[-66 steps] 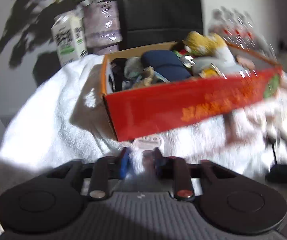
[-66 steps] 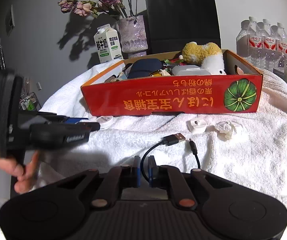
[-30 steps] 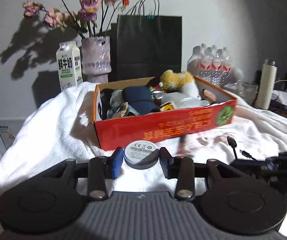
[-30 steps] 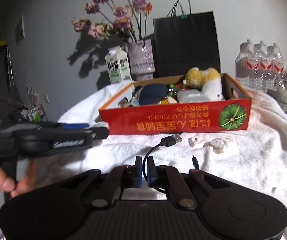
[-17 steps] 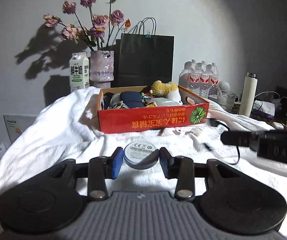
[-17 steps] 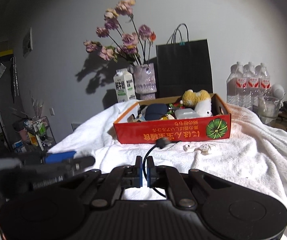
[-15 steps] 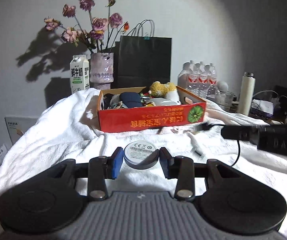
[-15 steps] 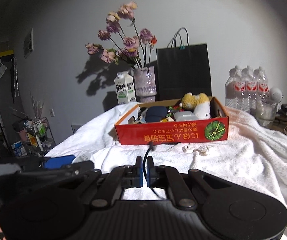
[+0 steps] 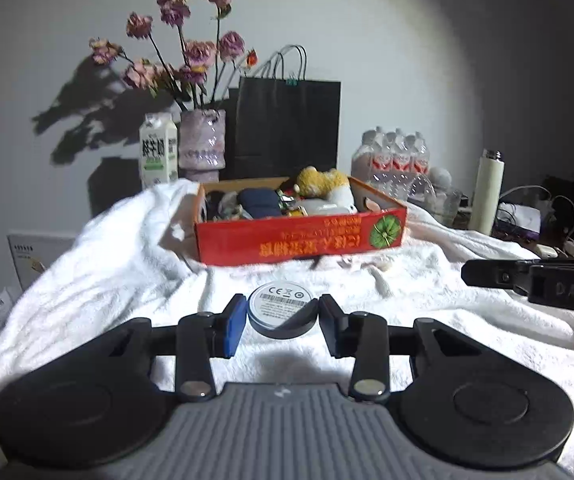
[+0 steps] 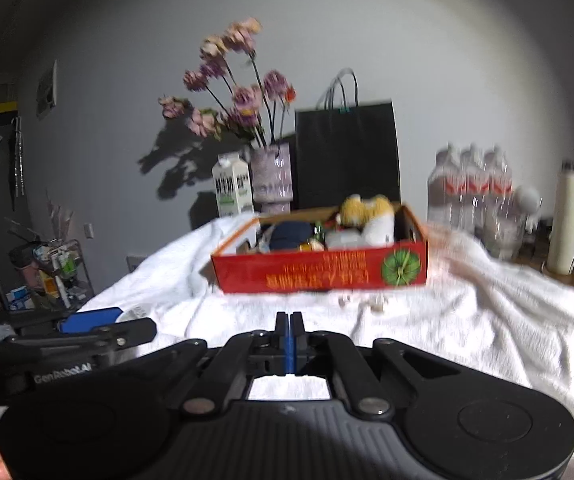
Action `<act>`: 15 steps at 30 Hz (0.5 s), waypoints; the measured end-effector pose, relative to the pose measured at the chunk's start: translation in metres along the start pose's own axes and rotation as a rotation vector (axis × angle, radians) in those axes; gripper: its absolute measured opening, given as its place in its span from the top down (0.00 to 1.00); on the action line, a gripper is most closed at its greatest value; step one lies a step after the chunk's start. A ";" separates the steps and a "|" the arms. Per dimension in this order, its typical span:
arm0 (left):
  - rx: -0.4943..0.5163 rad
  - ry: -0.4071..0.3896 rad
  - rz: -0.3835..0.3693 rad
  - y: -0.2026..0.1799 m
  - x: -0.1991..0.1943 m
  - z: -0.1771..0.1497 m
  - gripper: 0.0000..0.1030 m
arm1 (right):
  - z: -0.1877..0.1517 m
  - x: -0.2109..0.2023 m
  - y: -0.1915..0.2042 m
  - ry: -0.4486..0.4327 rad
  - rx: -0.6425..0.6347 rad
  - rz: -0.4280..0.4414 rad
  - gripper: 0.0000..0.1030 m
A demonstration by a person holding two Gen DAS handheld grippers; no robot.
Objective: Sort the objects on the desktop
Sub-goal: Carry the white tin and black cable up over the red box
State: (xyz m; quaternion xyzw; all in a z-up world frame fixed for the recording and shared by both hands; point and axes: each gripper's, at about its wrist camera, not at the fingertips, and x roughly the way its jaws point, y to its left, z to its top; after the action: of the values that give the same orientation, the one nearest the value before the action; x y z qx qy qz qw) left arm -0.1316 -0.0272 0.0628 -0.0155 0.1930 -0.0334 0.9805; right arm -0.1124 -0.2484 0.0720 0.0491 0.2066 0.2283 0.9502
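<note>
Left gripper (image 9: 279, 320): jaws were fairly wide apart with a round grey puck (image 9: 281, 308) sitting between them, label side up. Pads looked right at its edges, so I'd say it was held, lower middle of the left wrist view.

Right gripper (image 10: 289, 334): jaws were pressed together, blue pads touching. Couldn't make out anything pinched between them.

Box: the red cardboard box (image 9: 303, 238) sat mid-frame in both views, already stuffed with a yellow plush toy (image 9: 321, 180), a navy pouch (image 9: 259, 202) and other bits too jumbled to name.

Done so far: judging by the full box, most of the sorting was finished.

Left to do: the puck wasn't in the box yet, it was well short of it. A few small white scraps (image 9: 367, 266) also lay on the towel just in front of the box.

Surface: a rumpled white towel (image 9: 127, 256) covered the whole top, lumpy and soft.

Room: grey wall, hard light from the front, big flower shadows upper left. Behind the box stood a milk carton (image 9: 158, 150), a vase of dried flowers (image 9: 201, 142), a black paper bag (image 9: 289, 128), a pack of water bottles (image 9: 395, 160) and a white flask (image 9: 487, 192) on the right. The right wrist view was a bit blurry.
</note>
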 end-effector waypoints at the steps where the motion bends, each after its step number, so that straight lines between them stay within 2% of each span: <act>1: 0.002 0.004 -0.007 0.001 0.000 -0.001 0.61 | -0.002 -0.003 -0.010 0.014 0.021 0.019 0.86; 2: 0.011 0.006 -0.018 0.001 -0.001 -0.002 0.61 | -0.004 -0.009 -0.019 0.035 0.033 0.037 0.79; 3: 0.016 0.011 -0.023 0.001 -0.002 -0.004 0.61 | -0.007 -0.015 -0.026 0.058 0.029 0.053 0.61; 4: 0.015 0.017 -0.029 0.001 -0.002 -0.006 0.61 | -0.010 -0.022 -0.032 0.069 0.019 0.056 0.54; 8: 0.005 0.067 -0.081 0.000 0.001 -0.016 0.61 | -0.035 -0.037 -0.027 0.191 -0.048 0.092 0.56; 9: 0.004 0.080 -0.087 -0.001 0.003 -0.019 0.61 | -0.044 -0.036 -0.021 0.216 -0.077 0.083 0.59; 13: 0.000 0.116 -0.103 -0.005 0.009 -0.028 0.61 | -0.068 -0.017 0.000 0.240 -0.217 -0.051 0.71; 15: 0.007 0.116 -0.104 -0.005 0.009 -0.029 0.61 | -0.074 -0.004 0.008 0.230 -0.282 -0.088 0.72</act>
State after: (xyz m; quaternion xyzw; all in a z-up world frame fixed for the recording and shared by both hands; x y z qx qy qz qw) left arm -0.1345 -0.0338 0.0327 -0.0202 0.2482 -0.0856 0.9647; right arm -0.1502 -0.2431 0.0074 -0.1201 0.2819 0.2172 0.9268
